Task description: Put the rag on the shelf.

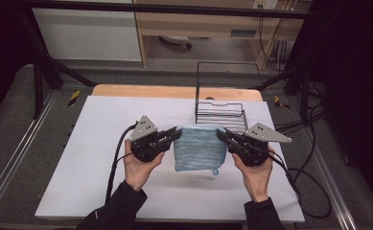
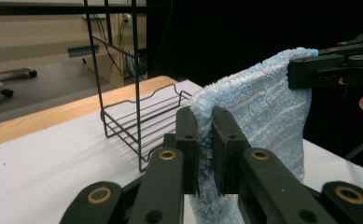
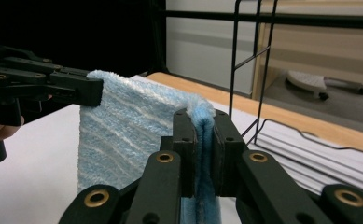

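A light blue fluffy cloth (image 1: 199, 147) hangs folded between the two grippers, above the white table sheet. My left gripper (image 1: 176, 132) is shut on the cloth's upper left corner, and my right gripper (image 1: 221, 133) is shut on its upper right corner. In the left gripper view the cloth (image 2: 258, 116) is pinched between my jaws at the left gripper (image 2: 205, 122), and the other gripper clamps its far corner. In the right gripper view the cloth (image 3: 123, 126) is folded into my right gripper (image 3: 203, 122). A small loop hangs at the cloth's lower right.
A black wire rack (image 1: 221, 112) stands just behind the cloth on the white sheet (image 1: 98, 163), which covers a wooden table (image 1: 141, 91). Cables trail from both grippers. A black frame surrounds the table.
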Motion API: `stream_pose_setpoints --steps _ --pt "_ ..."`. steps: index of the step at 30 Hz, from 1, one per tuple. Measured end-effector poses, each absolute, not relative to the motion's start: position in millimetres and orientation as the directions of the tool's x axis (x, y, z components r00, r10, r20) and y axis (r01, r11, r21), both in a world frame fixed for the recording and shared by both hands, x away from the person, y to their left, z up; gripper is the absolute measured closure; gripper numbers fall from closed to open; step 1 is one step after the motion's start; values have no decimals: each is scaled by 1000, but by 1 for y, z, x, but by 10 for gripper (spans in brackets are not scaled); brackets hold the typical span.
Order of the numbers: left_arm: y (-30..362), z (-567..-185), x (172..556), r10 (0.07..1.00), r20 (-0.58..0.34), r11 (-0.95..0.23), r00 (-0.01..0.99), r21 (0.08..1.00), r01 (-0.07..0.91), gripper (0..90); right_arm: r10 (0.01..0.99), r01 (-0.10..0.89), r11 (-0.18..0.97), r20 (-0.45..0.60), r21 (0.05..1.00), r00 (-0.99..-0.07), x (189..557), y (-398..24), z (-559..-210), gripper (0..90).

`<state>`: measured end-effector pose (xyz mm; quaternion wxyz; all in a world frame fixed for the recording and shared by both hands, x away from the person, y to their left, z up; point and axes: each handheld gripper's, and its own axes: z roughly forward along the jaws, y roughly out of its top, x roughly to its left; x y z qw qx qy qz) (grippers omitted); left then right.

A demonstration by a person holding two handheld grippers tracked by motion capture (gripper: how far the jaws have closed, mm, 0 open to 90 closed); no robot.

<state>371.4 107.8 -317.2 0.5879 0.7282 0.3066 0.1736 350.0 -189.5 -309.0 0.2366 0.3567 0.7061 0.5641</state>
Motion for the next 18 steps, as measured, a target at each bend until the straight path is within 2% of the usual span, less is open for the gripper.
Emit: stream_pose_setpoints --steps 18 --pt "89 -288 385 646 -92 -36 758 988 151 825 829 111 59 14 992 -559 352 -198 -281 827"
